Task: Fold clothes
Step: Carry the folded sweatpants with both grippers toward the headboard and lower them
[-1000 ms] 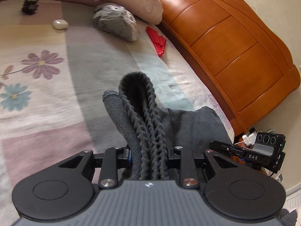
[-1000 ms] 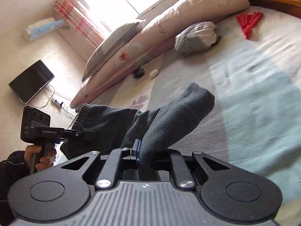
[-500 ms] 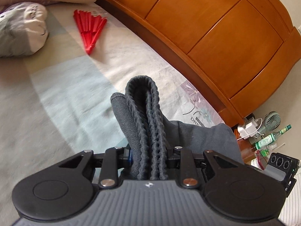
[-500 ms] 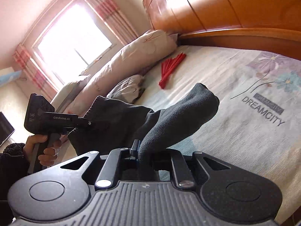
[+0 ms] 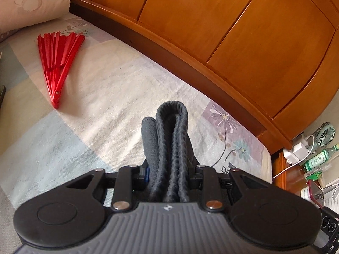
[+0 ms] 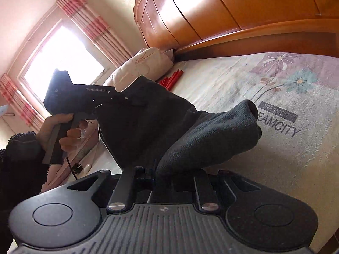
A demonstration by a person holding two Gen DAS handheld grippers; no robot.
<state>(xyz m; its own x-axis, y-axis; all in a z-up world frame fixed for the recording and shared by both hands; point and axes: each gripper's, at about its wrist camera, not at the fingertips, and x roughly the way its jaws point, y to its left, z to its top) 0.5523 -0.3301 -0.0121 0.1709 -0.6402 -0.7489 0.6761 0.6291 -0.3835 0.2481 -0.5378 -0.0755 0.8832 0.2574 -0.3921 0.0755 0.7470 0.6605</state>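
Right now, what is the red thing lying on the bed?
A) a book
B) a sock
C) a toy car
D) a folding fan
D: the red thing has thin ribs spreading out from one pinned end, so it is a folding fan, lying on the bed near the pillow.

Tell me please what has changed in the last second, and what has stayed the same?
Both grippers carried the dark garment across the bed toward the wooden headboard: the red fan came nearer, and the grey bundle and white case left the left view. Nothing was taken or released. The left gripper remains shut on the ribbed hem, the right gripper on the smooth fold.
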